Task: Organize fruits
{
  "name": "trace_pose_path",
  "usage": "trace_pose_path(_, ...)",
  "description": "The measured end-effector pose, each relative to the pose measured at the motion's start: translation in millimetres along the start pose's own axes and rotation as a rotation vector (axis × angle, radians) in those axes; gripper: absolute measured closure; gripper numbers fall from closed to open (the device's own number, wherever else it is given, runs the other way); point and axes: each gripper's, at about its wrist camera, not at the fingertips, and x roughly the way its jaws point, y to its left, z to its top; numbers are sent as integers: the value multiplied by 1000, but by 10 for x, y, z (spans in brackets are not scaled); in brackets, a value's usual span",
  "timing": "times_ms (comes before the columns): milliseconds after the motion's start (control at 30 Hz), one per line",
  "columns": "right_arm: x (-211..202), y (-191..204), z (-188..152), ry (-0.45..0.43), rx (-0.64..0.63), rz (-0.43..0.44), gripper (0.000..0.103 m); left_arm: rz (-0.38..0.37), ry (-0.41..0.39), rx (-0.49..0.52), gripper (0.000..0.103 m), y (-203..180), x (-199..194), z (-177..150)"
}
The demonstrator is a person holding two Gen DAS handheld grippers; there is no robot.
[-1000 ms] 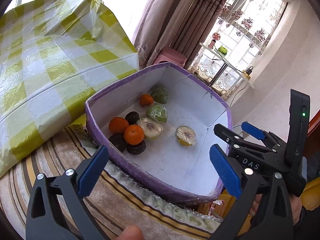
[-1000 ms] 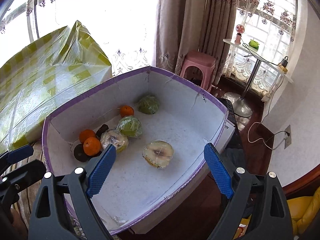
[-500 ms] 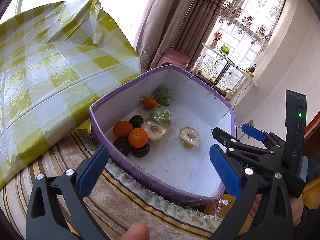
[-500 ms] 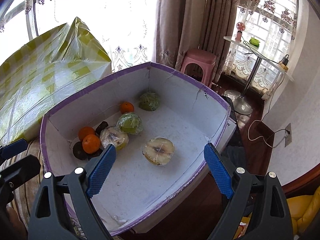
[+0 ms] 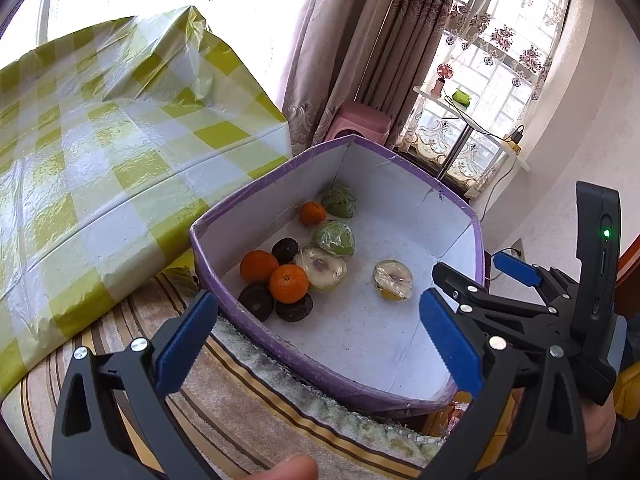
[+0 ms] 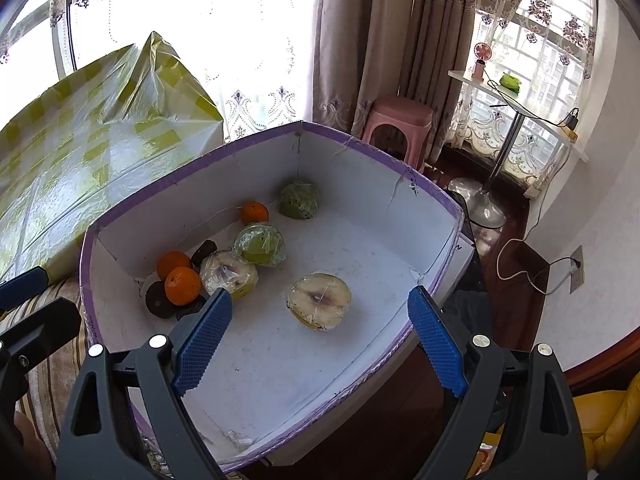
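A purple-rimmed white box [image 5: 280, 354] [image 6: 436, 196] holds the fruit. Oranges [image 5: 289, 283] [image 6: 182, 285] and dark round fruits [image 5: 256, 301] [image 6: 158, 300] cluster at its left end. Wrapped halved fruits lie beside them: a pale one [image 5: 321, 268] [image 6: 228, 272], green ones [image 5: 333, 237] [image 6: 260, 244], and a lone pale half [image 5: 393, 280] [image 6: 320, 301] mid-box. My left gripper [image 5: 316, 344] is open and empty above the box's near rim. My right gripper [image 6: 318, 340] is open and empty over the box; it also shows in the left wrist view [image 5: 480, 280].
The box rests on a striped brown cloth [image 5: 248, 404]. A table under a yellow-checked plastic cover [image 5: 100, 152] [image 6: 80, 148] stands to the left. A pink stool [image 6: 400, 120], a white side table [image 6: 520, 112] and curtains are behind. A yellow seat [image 6: 608, 428] is at lower right.
Both grippers have pulled back and up from the box, which now looks smaller and lower right in the left view. Nothing was grasped; the fruit has not moved.
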Motion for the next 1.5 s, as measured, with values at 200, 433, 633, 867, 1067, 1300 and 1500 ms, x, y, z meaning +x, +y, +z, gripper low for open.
trace_pose_path(200, 16, -1, -7, 3, 1, -1, 17, 9, 7, -6, 2, -1, 30, 16)
trace_pose_path(433, 18, -2, -7, 3, 1, -1, 17, 20, 19, -15, 2, 7, 68, 28)
trace_pose_path(633, 15, -7, -8, 3, 5, 1, 17, 28, 23, -25, 2, 29, 99, 45)
trace_pose_path(867, 17, -14, -9, 4, 7, 1, 17, 30, 23, -23, 2, 19, 105, 47)
trace_pose_path(1067, 21, -20, -7, 4, 8, 1, 17, 32, 23, -23, 2, 17, 106, 45)
trace_pose_path(1300, 27, -27, -8, 7, 10, 6, 17, 32, 23, -23, 2, 16, 106, 46)
trace_pose_path(1500, 31, -21, -5, 9, 10, 7, 17, 36, 26, -22, 2, 12, 119, 51)
